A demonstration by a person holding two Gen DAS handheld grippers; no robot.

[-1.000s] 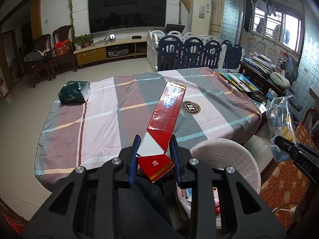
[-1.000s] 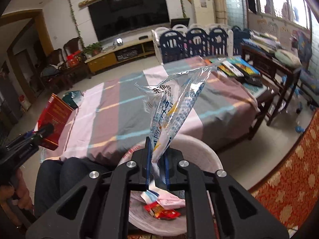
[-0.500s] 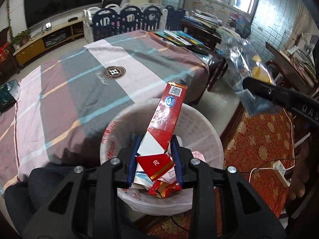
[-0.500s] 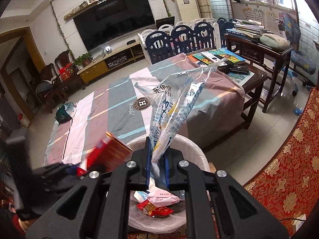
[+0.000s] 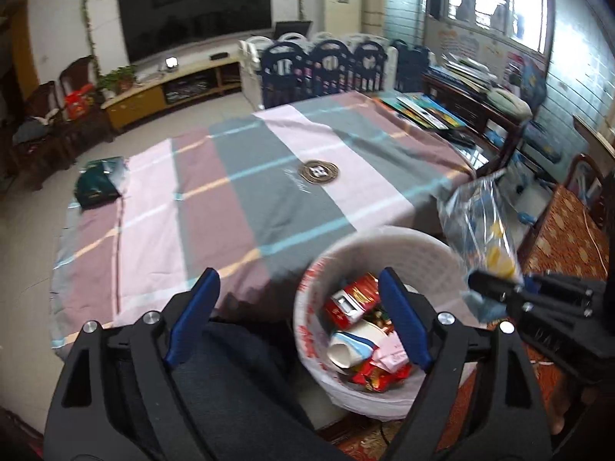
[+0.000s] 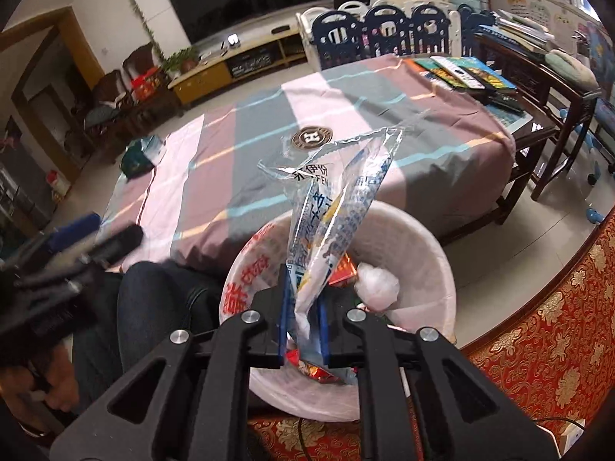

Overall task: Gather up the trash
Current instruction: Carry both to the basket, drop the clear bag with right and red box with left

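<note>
Right wrist: crinkled clear wrapper [image 6: 330, 207], blue print.

The long red cardboard carton [image 5: 351, 301], earlier clamped in the left gripper [image 5: 298, 317], now lies among wrappers inside the white plastic-lined waste basket [image 5: 403, 244], the left jaws opening wide with nothing between them, above the basket's left rim.

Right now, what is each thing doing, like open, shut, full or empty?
Left gripper: jaws opening, nothing between them.
Right gripper: shut on the clear plastic wrapper.
Red box: lying in the bin.
White bin: lined, partly full of trash.
Green bag: lying on the tablecloth.
</note>
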